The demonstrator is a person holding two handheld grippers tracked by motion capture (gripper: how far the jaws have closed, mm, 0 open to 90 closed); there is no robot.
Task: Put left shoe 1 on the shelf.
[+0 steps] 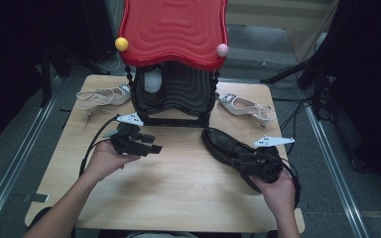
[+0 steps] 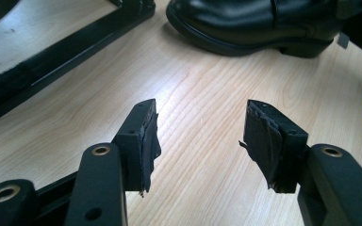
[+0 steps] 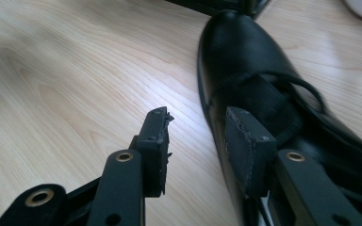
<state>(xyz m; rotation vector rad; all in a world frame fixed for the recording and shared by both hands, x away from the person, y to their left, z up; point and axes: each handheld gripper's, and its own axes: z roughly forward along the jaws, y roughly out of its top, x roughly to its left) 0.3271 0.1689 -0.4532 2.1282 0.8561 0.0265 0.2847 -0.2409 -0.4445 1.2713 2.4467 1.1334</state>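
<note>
— Where do we stand with the black shoe (image 1: 228, 148)?

— We have it lying on its sole on the right half of the wooden worktop (image 1: 178, 188), toe toward the red-topped stand (image 1: 173, 59) at the back edge. Our right gripper (image 1: 250, 162) is over its rear half. In the right gripper view we see one finger (image 3: 156, 141) above bare wood just beside the shoe's side, the other (image 3: 246, 141) over its laced top. The fingers are apart, and we cannot see either pad pressing on the leather.

— And our left gripper (image 1: 149, 144)?

— We hold it left of centre, just in front of the stand's black base. Its fingers (image 2: 141, 141) are wide apart with nothing but wood between them; the shoe lies well ahead of them in the left gripper view.

— Anything else around us?

— Two pale strappy sandals (image 1: 101, 95), one on each side of the stand.
</note>
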